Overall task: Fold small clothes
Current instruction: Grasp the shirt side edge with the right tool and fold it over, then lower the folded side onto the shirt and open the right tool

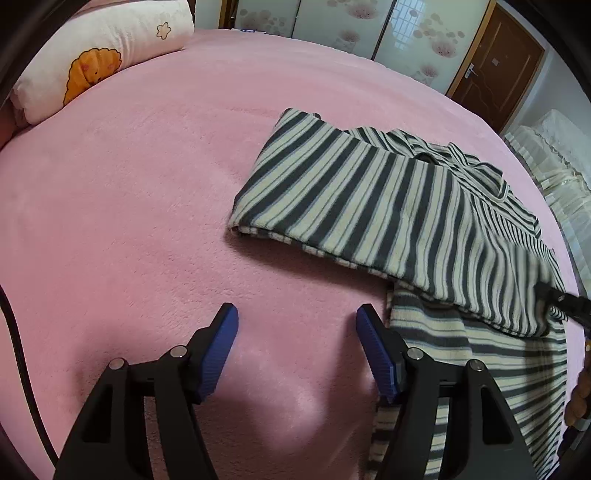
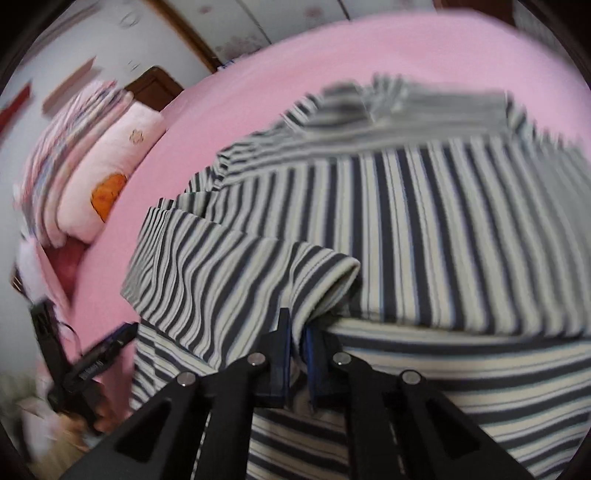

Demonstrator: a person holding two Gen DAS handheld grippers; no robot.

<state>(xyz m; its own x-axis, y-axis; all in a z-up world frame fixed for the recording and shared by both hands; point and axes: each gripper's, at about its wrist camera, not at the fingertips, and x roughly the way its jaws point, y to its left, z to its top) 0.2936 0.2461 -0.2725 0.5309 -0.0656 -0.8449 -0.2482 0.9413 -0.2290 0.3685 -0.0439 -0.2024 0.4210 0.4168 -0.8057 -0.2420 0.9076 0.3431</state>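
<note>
A small garment with dark grey and cream stripes (image 1: 388, 206) lies on the pink blanket (image 1: 147, 184), one side folded over its middle. In the left wrist view my left gripper (image 1: 296, 314) hovers open above bare blanket just left of the garment's lower edge; nothing is between its blue pads (image 1: 221, 354). My right gripper (image 2: 295, 328) is shut on a folded edge of the striped garment (image 2: 406, 221), with cloth pinched between the pads. Its black tip also shows at the garment's right edge (image 1: 565, 302). The left gripper (image 2: 110, 343) appears at lower left in the right wrist view.
A cream pillow with an orange print (image 1: 99, 66) lies at the bed's far left. Wardrobe doors (image 1: 332, 26) and a wooden door (image 1: 495, 66) stand behind the bed. A black cable (image 1: 22, 350) runs along the left. Folded bedding (image 2: 74, 129) is stacked beside the pillow.
</note>
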